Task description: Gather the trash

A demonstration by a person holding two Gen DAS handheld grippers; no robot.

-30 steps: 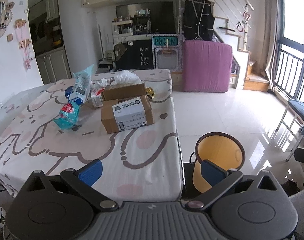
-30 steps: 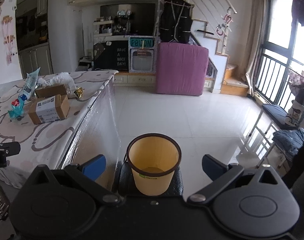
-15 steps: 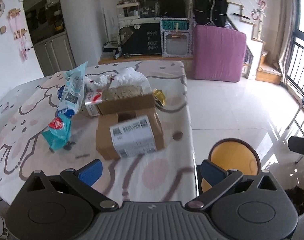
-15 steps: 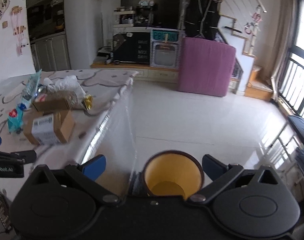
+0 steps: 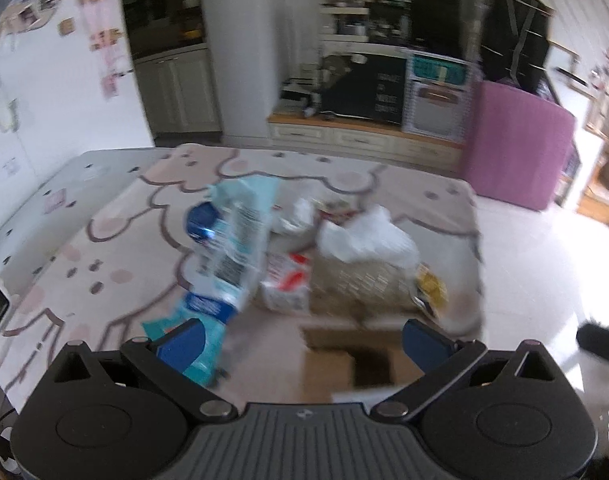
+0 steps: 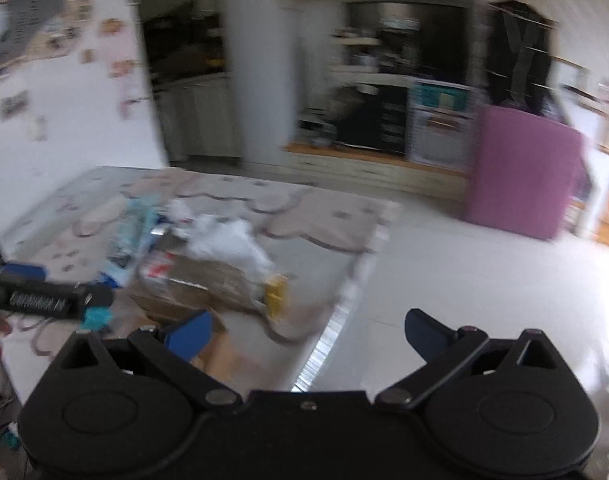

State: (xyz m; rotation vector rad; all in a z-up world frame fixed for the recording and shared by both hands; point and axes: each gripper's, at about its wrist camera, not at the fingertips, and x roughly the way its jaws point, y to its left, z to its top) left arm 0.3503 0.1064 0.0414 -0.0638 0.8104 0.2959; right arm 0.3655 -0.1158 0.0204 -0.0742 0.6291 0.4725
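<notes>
A pile of trash lies on the patterned table (image 5: 104, 240): a tall teal snack bag (image 5: 232, 248), a red-and-white packet (image 5: 284, 280), a white plastic bag (image 5: 364, 240), a yellow wrapper (image 5: 428, 284) and two cardboard boxes. My left gripper (image 5: 304, 340) is open just above the nearer box (image 5: 344, 356), which lies between its fingers. The farther box (image 5: 360, 288) sits under the white bag. My right gripper (image 6: 308, 332) is open above the table's right edge, with the white bag (image 6: 224, 240) and yellow wrapper (image 6: 276, 296) ahead to its left. Both views are blurred.
The left gripper's body (image 6: 44, 296) reaches in from the left of the right wrist view. The table's edge (image 6: 336, 320) drops to a glossy white floor (image 6: 484, 280). A purple mattress (image 6: 520, 176) and a dark cabinet unit (image 5: 364, 92) stand far behind.
Both grippers have moved forward and up over the table toward the trash pile. The yellow bin has dropped out of both views. The nearer box now lies between my left fingers.
</notes>
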